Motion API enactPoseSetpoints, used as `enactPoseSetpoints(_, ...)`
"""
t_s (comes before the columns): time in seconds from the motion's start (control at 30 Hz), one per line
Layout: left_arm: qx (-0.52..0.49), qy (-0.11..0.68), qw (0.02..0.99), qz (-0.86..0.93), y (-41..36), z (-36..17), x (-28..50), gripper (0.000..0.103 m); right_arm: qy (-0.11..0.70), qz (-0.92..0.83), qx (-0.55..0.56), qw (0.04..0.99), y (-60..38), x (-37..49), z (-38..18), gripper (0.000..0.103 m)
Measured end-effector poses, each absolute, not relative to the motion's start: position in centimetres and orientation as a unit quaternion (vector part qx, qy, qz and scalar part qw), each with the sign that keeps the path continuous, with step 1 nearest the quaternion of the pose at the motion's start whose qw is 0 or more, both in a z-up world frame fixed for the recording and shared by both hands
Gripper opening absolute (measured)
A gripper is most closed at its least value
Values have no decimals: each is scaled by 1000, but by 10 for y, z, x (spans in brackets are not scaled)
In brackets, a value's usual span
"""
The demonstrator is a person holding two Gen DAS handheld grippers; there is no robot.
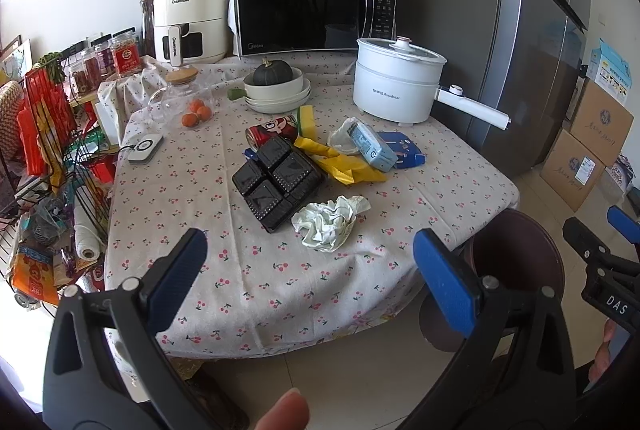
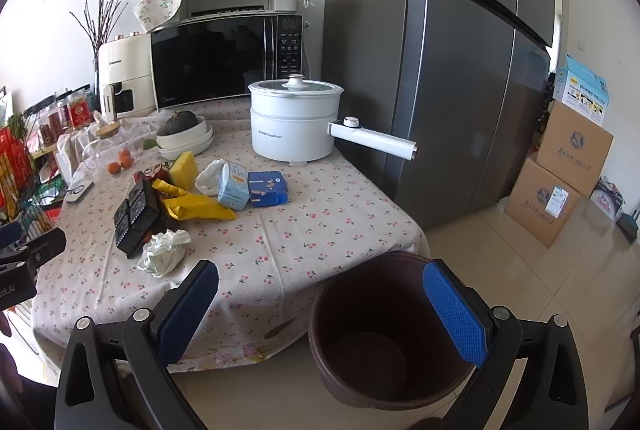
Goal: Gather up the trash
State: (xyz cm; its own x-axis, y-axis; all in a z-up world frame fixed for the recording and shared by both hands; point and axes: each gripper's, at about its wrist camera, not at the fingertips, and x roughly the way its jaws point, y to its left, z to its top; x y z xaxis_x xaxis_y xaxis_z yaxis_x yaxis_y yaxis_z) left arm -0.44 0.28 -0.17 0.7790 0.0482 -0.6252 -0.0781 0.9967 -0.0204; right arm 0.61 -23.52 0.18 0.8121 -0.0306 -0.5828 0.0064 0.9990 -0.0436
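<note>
- The left gripper is wide open and holds nothing. It hangs over the near edge of the table.
- The right gripper is wide open too, with nothing in it. It hangs above the brown bin.
- The bin stands on the floor right by the table corner. Nothing shows inside it.
- The trash lies on the table: a crumpled paper, a black tray, a yellow wrapper, a light blue carton, a dark blue box and a red can.
- A stack of white bowls holds a dark green squash.
- A white pot has its lid on.
</note>
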Motion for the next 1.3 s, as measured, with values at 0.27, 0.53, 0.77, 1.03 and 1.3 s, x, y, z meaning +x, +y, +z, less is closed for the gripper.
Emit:
enactPoseSetpoints(0.27,-23,331,943,34,2,-1,-5,102,307,-11,-20,951,-236,7,2,103)
enactPoseSetpoints(0.53,-26,335,941,33,3,-2,-3,102,307,-11,-21,951,-236,7,2,103)
enactPoseSetpoints(0.77,-29,339,940,34,5,-3,-2,102,308,-12,-21,951,-237,7,1,103)
enactPoseSetpoints(1.03,-30,344,938,33,6,-4,-3,102,307,-13,-21,951,-238,7,0,103)
enactPoseSetpoints(1.3,-31,347,937,35,8,-6,-2,102,309,-15,-20,951,-240,6,-2,103)
